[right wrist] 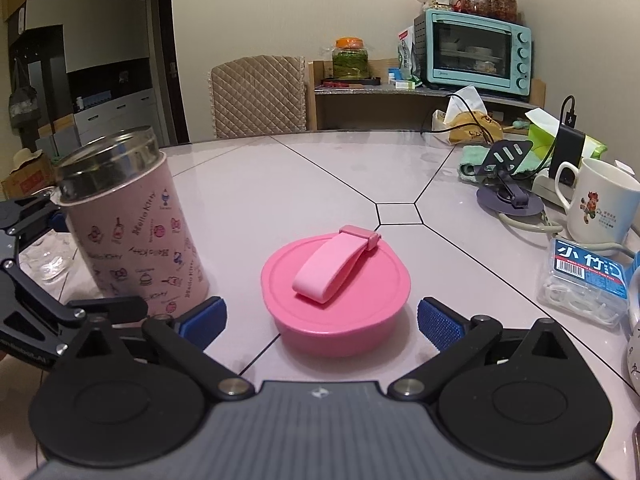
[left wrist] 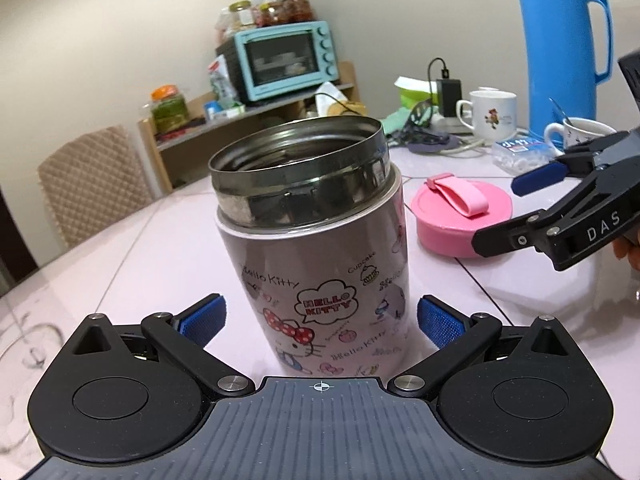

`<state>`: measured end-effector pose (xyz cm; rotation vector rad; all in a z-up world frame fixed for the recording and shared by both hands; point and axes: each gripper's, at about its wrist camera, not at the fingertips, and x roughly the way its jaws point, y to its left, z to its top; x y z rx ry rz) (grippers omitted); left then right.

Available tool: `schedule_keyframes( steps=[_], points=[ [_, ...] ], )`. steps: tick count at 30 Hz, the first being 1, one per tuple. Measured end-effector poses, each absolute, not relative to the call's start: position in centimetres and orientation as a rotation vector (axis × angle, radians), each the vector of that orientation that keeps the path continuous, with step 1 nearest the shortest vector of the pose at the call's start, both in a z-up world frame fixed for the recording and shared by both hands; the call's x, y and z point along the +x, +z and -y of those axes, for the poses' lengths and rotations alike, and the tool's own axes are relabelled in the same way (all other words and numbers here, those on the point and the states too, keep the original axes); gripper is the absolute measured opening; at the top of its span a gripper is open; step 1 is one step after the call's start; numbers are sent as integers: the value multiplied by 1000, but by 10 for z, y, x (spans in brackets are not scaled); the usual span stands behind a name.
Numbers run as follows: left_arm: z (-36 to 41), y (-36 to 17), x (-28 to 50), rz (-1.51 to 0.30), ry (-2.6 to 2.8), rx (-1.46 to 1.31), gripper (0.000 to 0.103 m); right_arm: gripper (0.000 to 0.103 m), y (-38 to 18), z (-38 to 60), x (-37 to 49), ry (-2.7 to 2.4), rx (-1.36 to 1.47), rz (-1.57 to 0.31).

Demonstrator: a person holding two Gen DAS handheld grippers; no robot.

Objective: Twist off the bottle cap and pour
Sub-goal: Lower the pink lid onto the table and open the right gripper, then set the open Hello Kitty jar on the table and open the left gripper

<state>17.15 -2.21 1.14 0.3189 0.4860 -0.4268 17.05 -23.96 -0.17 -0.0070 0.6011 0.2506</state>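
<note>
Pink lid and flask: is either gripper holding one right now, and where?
Neither. The right gripper is open around the pink lid on the table; the left gripper is open around the flask.

Open tabletop (right wrist: 320,168) ahead, bare back toward the chair (right wrist: 258,96). Blocked at left by the uncapped bottle (right wrist: 136,220), upright, and in the middle by the pink cap (right wrist: 336,292) lying flat. Crowded along the right edge: white mug (right wrist: 600,204), floss box (right wrist: 586,280), phone stand (right wrist: 506,178) (cables trailing between them).
</note>
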Motion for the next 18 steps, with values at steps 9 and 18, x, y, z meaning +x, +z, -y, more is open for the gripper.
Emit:
schedule_keyframes(
  steps=[9,18],
  points=[
    [29,15,152,-497,-365,292,103,103,2,245,158,243,23,-588],
    [27,15,131,-498,-243,201,103,103,6,249,144,228,35,-585]
  ],
)
